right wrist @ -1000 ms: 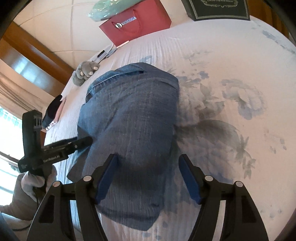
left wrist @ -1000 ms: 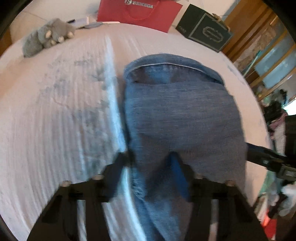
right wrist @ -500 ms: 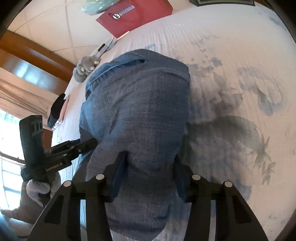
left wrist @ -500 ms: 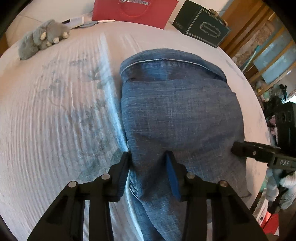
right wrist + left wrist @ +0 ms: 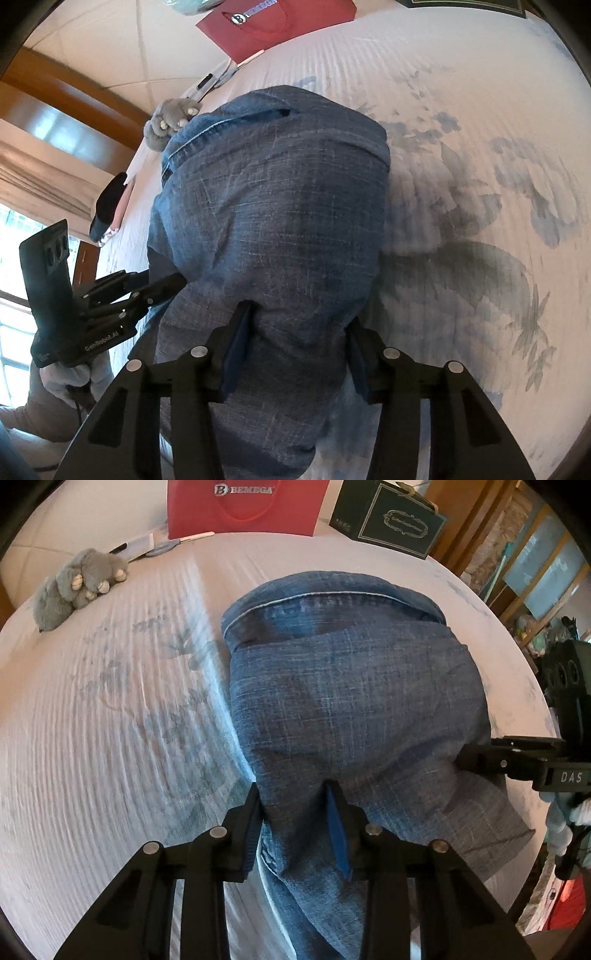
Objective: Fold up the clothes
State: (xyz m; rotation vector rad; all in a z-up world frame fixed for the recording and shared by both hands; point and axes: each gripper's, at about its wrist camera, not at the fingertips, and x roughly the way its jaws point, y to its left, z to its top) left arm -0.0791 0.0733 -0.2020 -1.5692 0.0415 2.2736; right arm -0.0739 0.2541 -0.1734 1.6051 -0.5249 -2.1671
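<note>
**Gripping folded jeans on both near corners**

I have my left hand-held gripper (image 5: 293, 794) pinched on the near left edge of the folded jeans (image 5: 351, 701), which lie mid-bed (image 5: 110, 738). My right hand-held gripper (image 5: 295, 328) clamps a wider bunch at their near right edge.

Floral white bedspread (image 5: 110, 738), cream padded headboard (image 5: 110, 48), bright window (image 5: 11, 266).

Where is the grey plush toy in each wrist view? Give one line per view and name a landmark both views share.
Left wrist view: the grey plush toy lies upper left on the bedspread, left of the folded jeans.
Right wrist view: the plush toy sits upper left of centre, just beyond the jeans' far corner.
Shared landmark: the red paper bag at the top of both.
</note>
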